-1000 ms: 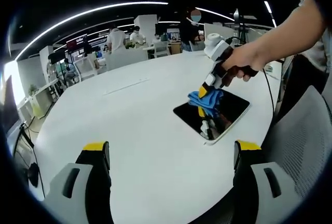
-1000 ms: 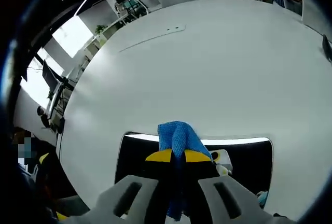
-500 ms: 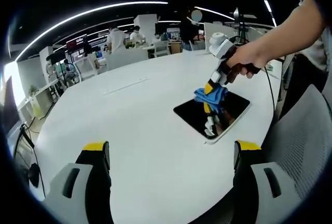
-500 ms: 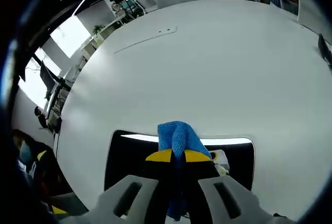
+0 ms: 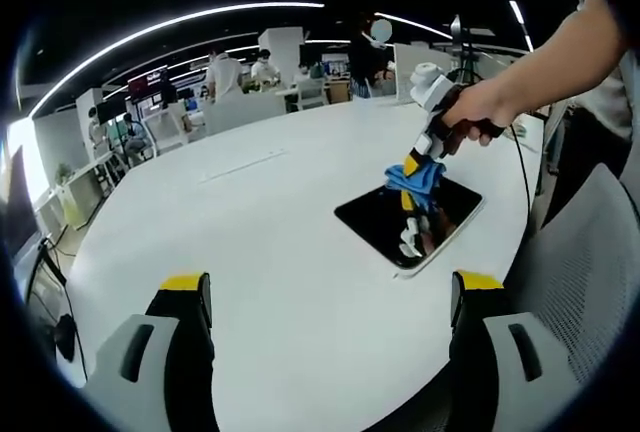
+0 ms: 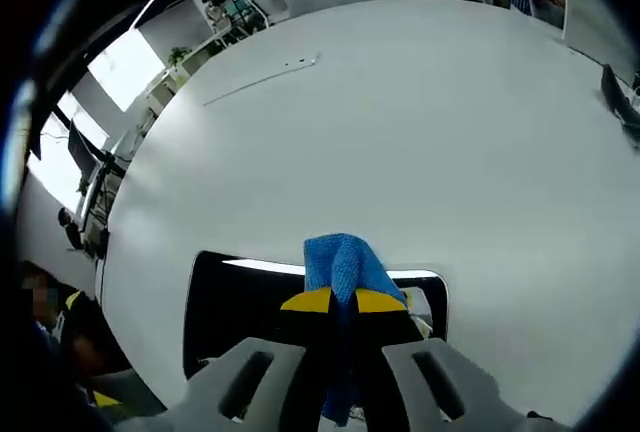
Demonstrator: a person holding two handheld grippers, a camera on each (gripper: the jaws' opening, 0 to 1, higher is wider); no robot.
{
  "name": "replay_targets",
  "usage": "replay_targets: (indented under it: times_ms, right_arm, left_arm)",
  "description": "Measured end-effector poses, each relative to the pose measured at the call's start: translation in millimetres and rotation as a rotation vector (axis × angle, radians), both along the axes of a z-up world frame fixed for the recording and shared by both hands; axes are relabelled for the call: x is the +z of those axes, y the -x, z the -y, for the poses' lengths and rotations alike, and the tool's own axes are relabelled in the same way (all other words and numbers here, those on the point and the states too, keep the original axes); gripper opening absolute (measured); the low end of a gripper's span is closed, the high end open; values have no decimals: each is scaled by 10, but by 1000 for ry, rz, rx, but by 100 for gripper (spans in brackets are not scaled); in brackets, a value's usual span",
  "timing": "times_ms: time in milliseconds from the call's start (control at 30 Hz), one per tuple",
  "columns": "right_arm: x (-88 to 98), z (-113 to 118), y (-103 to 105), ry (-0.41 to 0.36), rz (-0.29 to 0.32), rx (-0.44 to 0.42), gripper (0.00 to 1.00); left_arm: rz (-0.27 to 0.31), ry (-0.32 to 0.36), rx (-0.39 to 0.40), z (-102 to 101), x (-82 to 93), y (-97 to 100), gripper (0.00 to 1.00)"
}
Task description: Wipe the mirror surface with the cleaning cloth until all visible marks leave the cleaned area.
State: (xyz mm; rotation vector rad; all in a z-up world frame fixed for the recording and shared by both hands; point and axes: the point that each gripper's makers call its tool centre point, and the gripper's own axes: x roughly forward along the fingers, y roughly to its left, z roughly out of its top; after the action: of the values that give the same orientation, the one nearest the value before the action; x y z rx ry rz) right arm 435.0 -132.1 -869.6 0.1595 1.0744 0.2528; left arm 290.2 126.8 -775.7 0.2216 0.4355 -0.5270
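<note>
The right gripper (image 5: 415,164), jaws pinching the blue cloth (image 6: 343,264), has drifted toward the mirror (image 5: 385,220)'s far edge on the table (image 5: 250,232), so wiping continues, while the left gripper (image 5: 330,302)'s jaws stay spread

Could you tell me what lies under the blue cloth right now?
Under the blue cloth, clamped in the right hand-held gripper, lies the dark mirror on the white table. The cloth covers the mirror there, so any marks beneath cannot be seen.
</note>
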Motion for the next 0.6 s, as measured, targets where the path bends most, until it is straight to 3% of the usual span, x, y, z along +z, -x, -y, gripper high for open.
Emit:
replay_targets:
  times_ms: [333,467,600]
  right_arm:
    - [12,-21,52,33,37,4,1]
    - [-1,-30,181,14,22,-6,1]
    - [5,-53,424,38,54,24,1]
  left_arm:
    - [5,-1,3,-10,5,-4,99]
    - [12,0,0,-3,20,-3,99]
    - [21,-7,5,-14,38,-5,99]
